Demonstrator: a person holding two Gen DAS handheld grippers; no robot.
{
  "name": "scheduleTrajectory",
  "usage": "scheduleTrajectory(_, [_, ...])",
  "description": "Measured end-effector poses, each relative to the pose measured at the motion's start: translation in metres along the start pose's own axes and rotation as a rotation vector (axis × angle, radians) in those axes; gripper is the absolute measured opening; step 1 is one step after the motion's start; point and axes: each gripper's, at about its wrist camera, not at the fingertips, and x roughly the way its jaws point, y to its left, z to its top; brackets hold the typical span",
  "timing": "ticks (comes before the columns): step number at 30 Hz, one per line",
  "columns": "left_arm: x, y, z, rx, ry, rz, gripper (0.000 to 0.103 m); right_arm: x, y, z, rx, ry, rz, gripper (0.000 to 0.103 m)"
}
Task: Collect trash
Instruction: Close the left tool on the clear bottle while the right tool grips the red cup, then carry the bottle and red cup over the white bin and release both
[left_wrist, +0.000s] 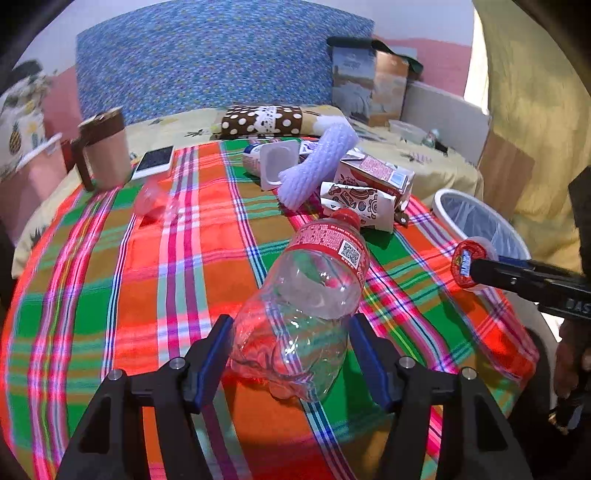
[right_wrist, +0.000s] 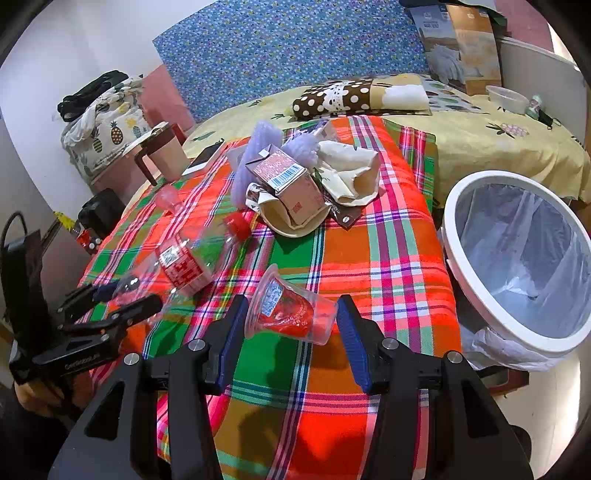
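A clear plastic bottle (left_wrist: 306, 295) with a red label and red cap lies on the plaid cloth (left_wrist: 177, 277). Its crumpled base sits between the blue pads of my left gripper (left_wrist: 291, 332), which rest against both its sides. From the right wrist the same bottle (right_wrist: 181, 266) and left gripper (right_wrist: 118, 299) show at the left. My right gripper (right_wrist: 291, 306) is shut on a clear cup (right_wrist: 288, 310) with a red printed label. That cup (left_wrist: 469, 264) hangs beside the white bin (left_wrist: 439, 206). A heap of a carton (left_wrist: 373, 173), paper cup (left_wrist: 354, 203), foam net (left_wrist: 317, 162) and yogurt pot (left_wrist: 273, 158) lies behind.
The lined white bin (right_wrist: 452, 240) stands off the cloth's right edge. A lidded mug (left_wrist: 105, 151) and a phone (left_wrist: 153, 160) sit at the back left, with a small clear plastic piece (left_wrist: 151, 199) near them. A polka-dot cushion (left_wrist: 262, 120) lies at the back.
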Motion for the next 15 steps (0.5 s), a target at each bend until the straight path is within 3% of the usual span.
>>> scheduleTrajectory(6, [-0.023, 0.004, -0.008, -0.072, -0.046, -0.023, 0.063, -0.005, 0.000, 0.000, -0.004, -0.008, -0.005, 0.051])
scheduleTrajectory(15, [-0.049, -0.004, 0.003, -0.085, -0.112, -0.052, 0.063, -0.012, -0.002, 0.000, 0.004, -0.025, -0.011, 0.051])
